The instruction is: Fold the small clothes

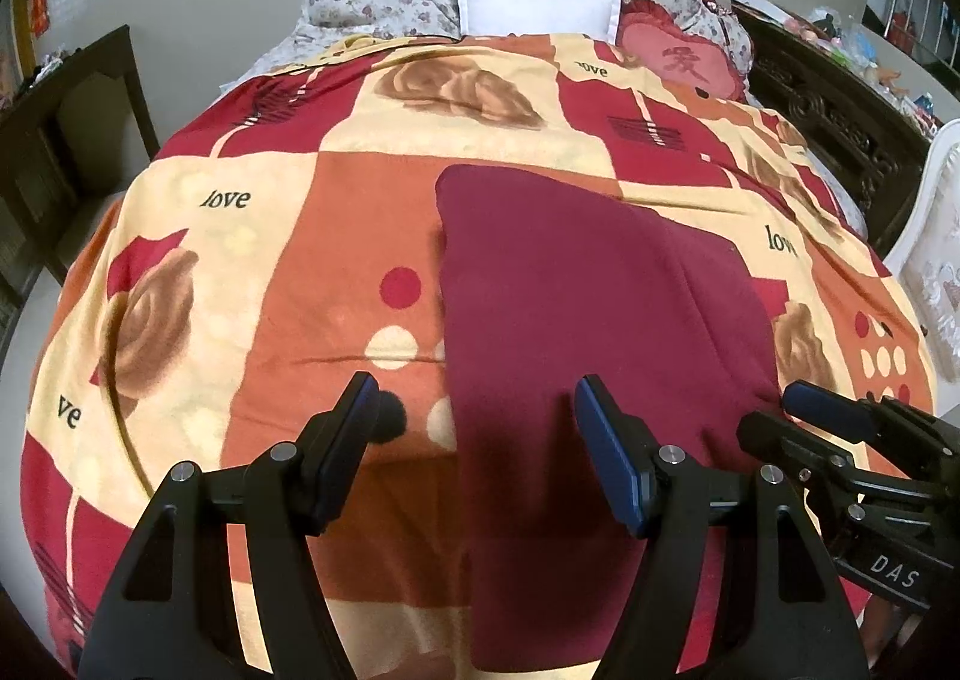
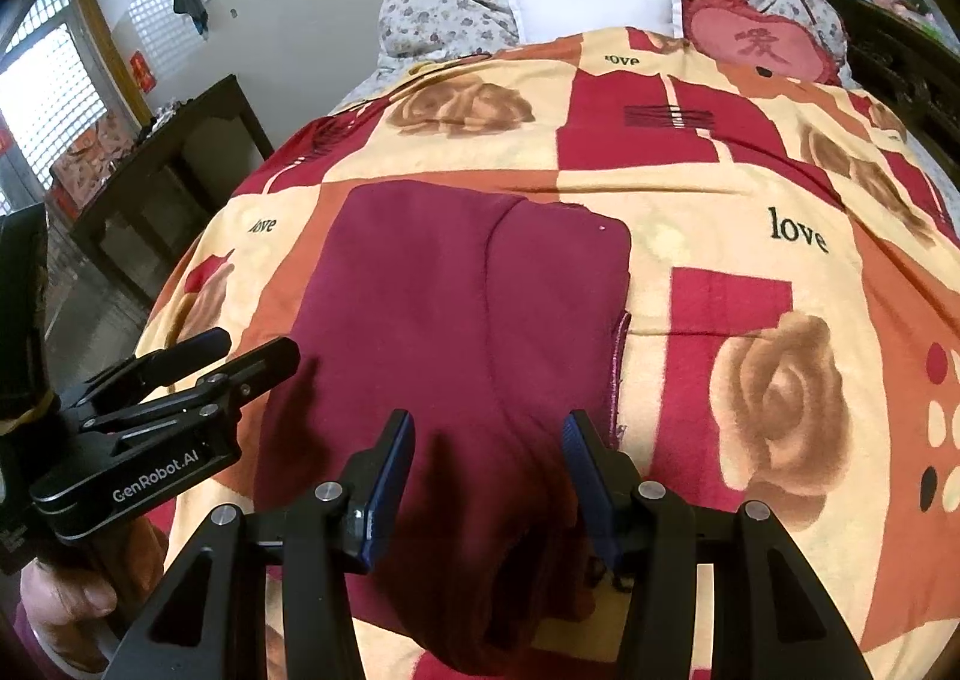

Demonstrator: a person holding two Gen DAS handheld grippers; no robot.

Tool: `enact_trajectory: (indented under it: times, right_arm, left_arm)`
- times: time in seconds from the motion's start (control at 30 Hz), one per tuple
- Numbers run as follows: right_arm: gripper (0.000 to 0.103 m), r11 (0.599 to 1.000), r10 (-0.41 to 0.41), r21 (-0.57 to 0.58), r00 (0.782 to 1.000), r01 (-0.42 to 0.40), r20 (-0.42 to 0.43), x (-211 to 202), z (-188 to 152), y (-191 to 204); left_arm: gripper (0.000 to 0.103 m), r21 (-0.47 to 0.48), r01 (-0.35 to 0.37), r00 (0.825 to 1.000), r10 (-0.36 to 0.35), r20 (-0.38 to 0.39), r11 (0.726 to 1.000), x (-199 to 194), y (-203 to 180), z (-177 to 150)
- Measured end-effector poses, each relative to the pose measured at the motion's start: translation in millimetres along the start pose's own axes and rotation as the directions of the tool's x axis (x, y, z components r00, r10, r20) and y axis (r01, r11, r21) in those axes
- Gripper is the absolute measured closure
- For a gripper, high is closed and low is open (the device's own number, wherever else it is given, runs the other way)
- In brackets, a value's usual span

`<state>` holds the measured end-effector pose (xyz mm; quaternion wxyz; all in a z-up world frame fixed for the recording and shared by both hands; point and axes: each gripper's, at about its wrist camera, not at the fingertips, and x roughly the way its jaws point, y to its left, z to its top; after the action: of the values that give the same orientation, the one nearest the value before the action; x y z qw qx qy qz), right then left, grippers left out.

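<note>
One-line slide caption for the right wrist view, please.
Right gripper open above a maroon garment lying on the patterned blanket, left gripper alongside.

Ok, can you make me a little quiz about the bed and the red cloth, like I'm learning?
1. True or false: the dark red garment lies flat on the patterned blanket.
2. Which English word is printed on the blanket? A) home B) love C) star
3. What plain white thing sits at the far end of the bed?

Key
1. True. It lies spread out, and both the left hand-held gripper and the right hand-held gripper have open jaws with nothing between the pads.
2. B, love.
3. A white pillow, beside a red heart-shaped cushion.
</note>
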<state>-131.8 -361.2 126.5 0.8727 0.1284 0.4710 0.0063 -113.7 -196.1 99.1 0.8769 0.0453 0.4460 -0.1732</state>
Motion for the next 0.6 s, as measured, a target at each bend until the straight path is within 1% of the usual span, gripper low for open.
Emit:
enact_trajectory:
  times: [0.6]
  right_arm:
    - [0.053,1.000,0.003,0.003,1.000,-0.003,-0.011,4.4,2.4,-2.2]
  left_arm:
    - [0.035,0.010,0.000,1.000,0.000,-0.002,1.000,2.9,-2.9,1.5]
